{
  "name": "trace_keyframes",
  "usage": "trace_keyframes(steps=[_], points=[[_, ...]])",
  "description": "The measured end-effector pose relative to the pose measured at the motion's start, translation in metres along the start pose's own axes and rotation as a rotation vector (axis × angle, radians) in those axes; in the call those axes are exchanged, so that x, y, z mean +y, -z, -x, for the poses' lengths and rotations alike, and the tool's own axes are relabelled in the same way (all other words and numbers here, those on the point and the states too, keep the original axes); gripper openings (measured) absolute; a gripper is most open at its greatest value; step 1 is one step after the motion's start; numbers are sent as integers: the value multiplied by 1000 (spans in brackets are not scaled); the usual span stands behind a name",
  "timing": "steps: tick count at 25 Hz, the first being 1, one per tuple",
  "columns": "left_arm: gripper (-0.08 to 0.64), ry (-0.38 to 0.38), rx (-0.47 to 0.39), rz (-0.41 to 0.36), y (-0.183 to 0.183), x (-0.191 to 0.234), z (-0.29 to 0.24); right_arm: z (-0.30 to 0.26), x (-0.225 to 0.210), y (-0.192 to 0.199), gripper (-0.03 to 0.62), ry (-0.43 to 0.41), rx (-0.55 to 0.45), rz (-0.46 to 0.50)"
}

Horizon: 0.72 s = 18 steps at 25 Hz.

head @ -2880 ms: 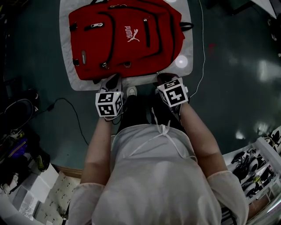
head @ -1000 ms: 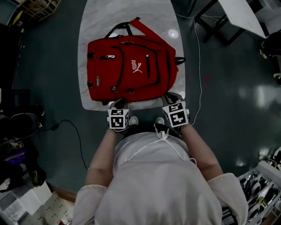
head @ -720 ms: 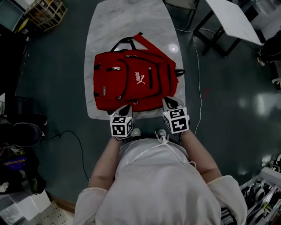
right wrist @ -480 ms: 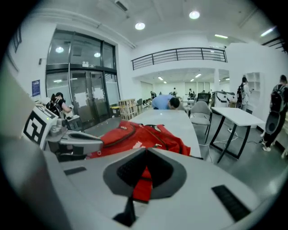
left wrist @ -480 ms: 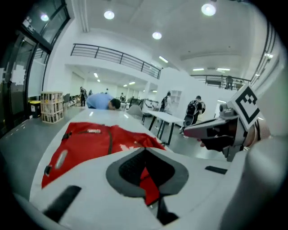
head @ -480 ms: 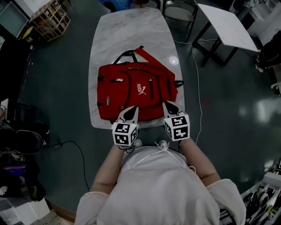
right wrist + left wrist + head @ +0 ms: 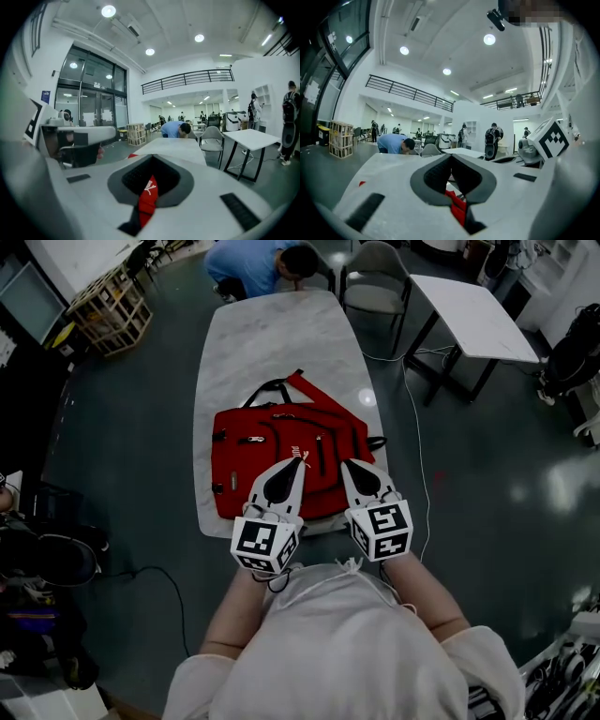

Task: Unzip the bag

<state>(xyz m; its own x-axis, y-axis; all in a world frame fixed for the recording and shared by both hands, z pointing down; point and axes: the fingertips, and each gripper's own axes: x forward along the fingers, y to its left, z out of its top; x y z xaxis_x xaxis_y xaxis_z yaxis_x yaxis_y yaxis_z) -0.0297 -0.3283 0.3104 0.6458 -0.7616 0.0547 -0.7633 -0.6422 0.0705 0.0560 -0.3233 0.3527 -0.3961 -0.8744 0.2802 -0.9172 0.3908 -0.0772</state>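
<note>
A red backpack (image 7: 272, 451) lies flat on the marble table (image 7: 272, 343), front up, with its black zippers closed and its handle at the far end. Both grippers are held in the air above the bag's near edge and point level across the room. My left gripper (image 7: 301, 461) is shut with nothing in it; a sliver of the red bag (image 7: 457, 208) shows through the hole behind its tips (image 7: 451, 157). My right gripper (image 7: 344, 465) is also shut and empty (image 7: 152, 158), and the bag's white logo (image 7: 149, 186) shows below it.
A person in a blue shirt (image 7: 258, 259) bends over at the table's far end beside a grey chair (image 7: 373, 263). A white side table (image 7: 473, 315) stands at the right, a wooden crate rack (image 7: 103, 296) at the left, and a cable (image 7: 417, 456) runs along the floor.
The head camera has risen well back from the table. Both grippers have come up from the table's near edge and now point forward above the bag. The bag has not moved.
</note>
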Motion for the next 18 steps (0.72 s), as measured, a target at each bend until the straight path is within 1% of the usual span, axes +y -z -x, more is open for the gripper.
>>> trace_keyframes(steps=[3,6,13,18], points=[[20,2,-12,-8,-6,-1,0,2,1,-11,26,-1,-28,11],[18,2,1,-8,-3,-1,-2,2,1,-17,26,2,-36,28],[18,25,10,-17,0,-8,-8,-2,2,-9,26,-9,-9,36],[18,27,13,2,2,-9,-9,-4,2,-12,26,-5,-16,43]])
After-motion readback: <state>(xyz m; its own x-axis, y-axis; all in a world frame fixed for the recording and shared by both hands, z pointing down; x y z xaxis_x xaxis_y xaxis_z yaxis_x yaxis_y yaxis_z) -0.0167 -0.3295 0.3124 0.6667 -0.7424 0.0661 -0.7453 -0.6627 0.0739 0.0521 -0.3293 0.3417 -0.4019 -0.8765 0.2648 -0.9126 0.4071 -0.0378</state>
